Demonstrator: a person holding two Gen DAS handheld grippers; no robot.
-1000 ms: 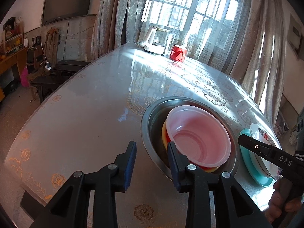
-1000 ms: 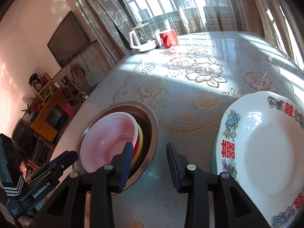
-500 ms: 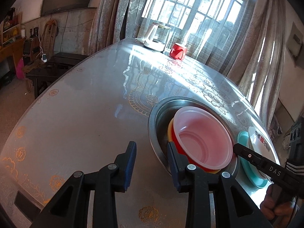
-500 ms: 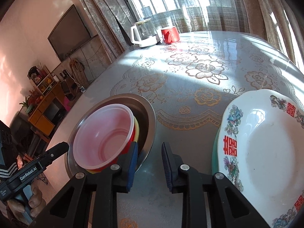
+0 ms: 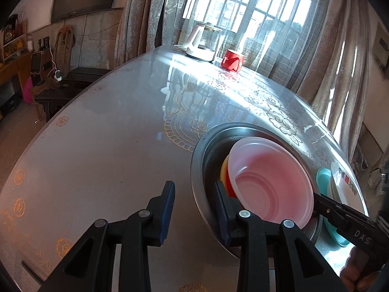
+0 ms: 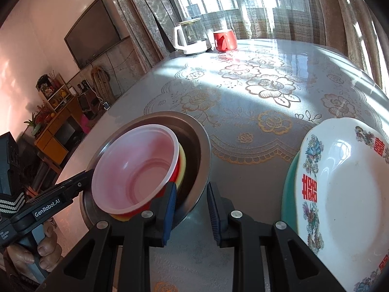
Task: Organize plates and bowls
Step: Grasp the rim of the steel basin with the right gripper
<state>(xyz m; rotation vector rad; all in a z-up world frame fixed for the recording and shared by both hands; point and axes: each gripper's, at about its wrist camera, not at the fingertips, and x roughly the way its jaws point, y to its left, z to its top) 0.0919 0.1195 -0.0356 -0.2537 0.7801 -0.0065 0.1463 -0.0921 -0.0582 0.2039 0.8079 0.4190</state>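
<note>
A steel basin [image 5: 201, 170] [image 6: 201, 150] sits on the table and holds a stack of bowls: a translucent pink bowl [image 5: 269, 182] [image 6: 136, 168] on top of a red one and a yellow one [image 6: 182, 163]. My left gripper [image 5: 194, 204] is open and straddles the basin's near rim, one finger outside and one inside. My right gripper [image 6: 190, 206] is open and straddles the basin's opposite rim in the same way. A white patterned plate [image 6: 345, 194] [image 5: 344, 182] rests on a teal plate [image 6: 288, 194] [image 5: 323, 177] to the basin's right.
A white kettle [image 5: 201, 43] [image 6: 189, 36] and a red mug [image 5: 232, 59] [image 6: 225, 39] stand at the table's far edge by the curtained window. The table [image 5: 97, 146] has a glossy lace-patterned cover. Dark furniture stands beyond the left edge.
Both grippers have moved in toward the steel basin and now straddle its rim from opposite sides. The right jaws have narrowed a little. The bowls and plates have not moved.
</note>
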